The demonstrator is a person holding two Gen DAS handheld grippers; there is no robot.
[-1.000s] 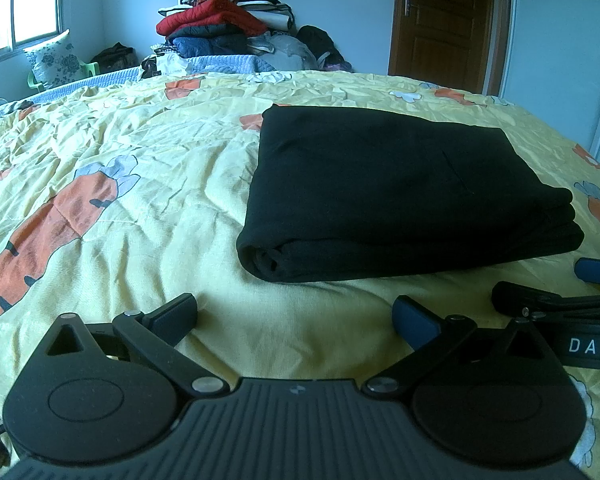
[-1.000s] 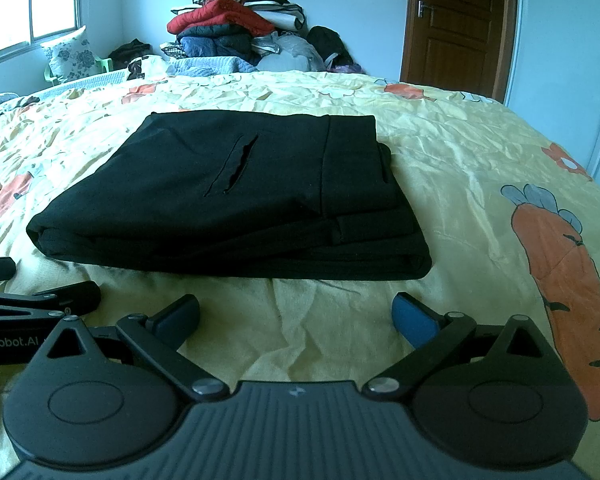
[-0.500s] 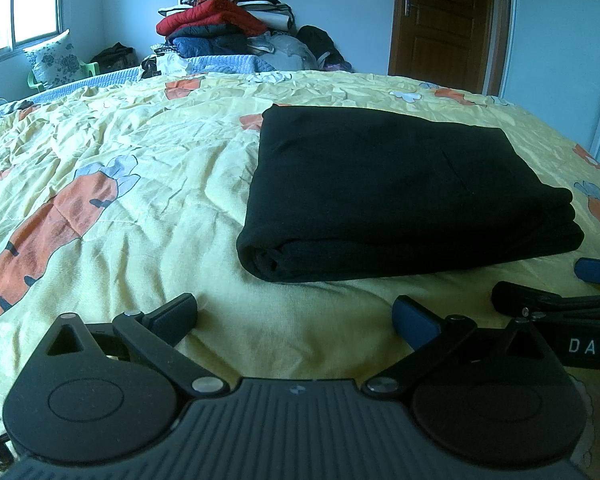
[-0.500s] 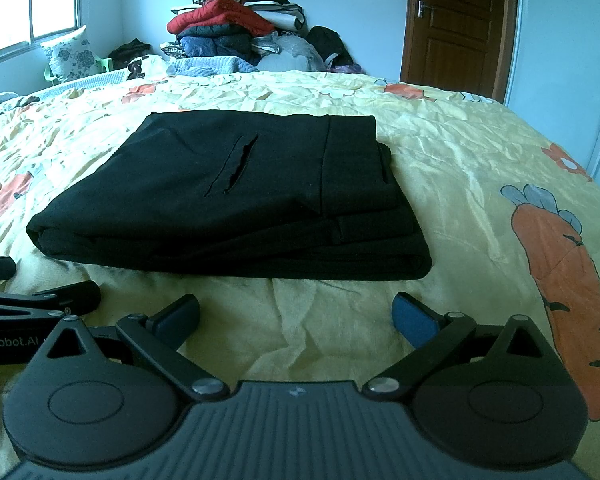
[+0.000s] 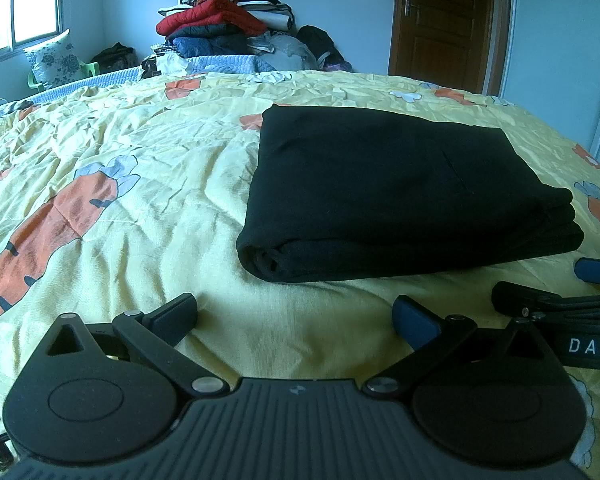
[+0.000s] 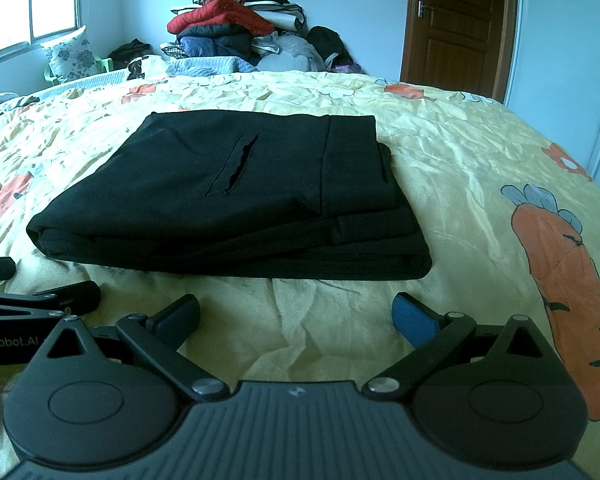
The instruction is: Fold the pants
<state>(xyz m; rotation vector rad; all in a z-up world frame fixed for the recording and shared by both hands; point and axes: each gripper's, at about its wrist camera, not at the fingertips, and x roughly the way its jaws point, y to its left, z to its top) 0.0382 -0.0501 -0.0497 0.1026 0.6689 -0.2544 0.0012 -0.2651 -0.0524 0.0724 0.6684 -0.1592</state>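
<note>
Black fabric pants (image 5: 400, 196), folded into a rectangle, are lying on yellow carrot-print bedsheet (image 5: 140, 200). Left gripper (image 5: 296, 316) and right gripper (image 6: 296, 314) are hovering nearby, jaws apart, empty.

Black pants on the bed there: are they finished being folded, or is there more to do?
They look done: the black pants lie on the yellow bedsheet as a compact rectangle of several stacked layers. Nothing is in hand; the left hand-held gripper and the right hand-held gripper both sit open just short of the bundle, apart from it. At most, a little tidying of the layered edges seems left.
</note>
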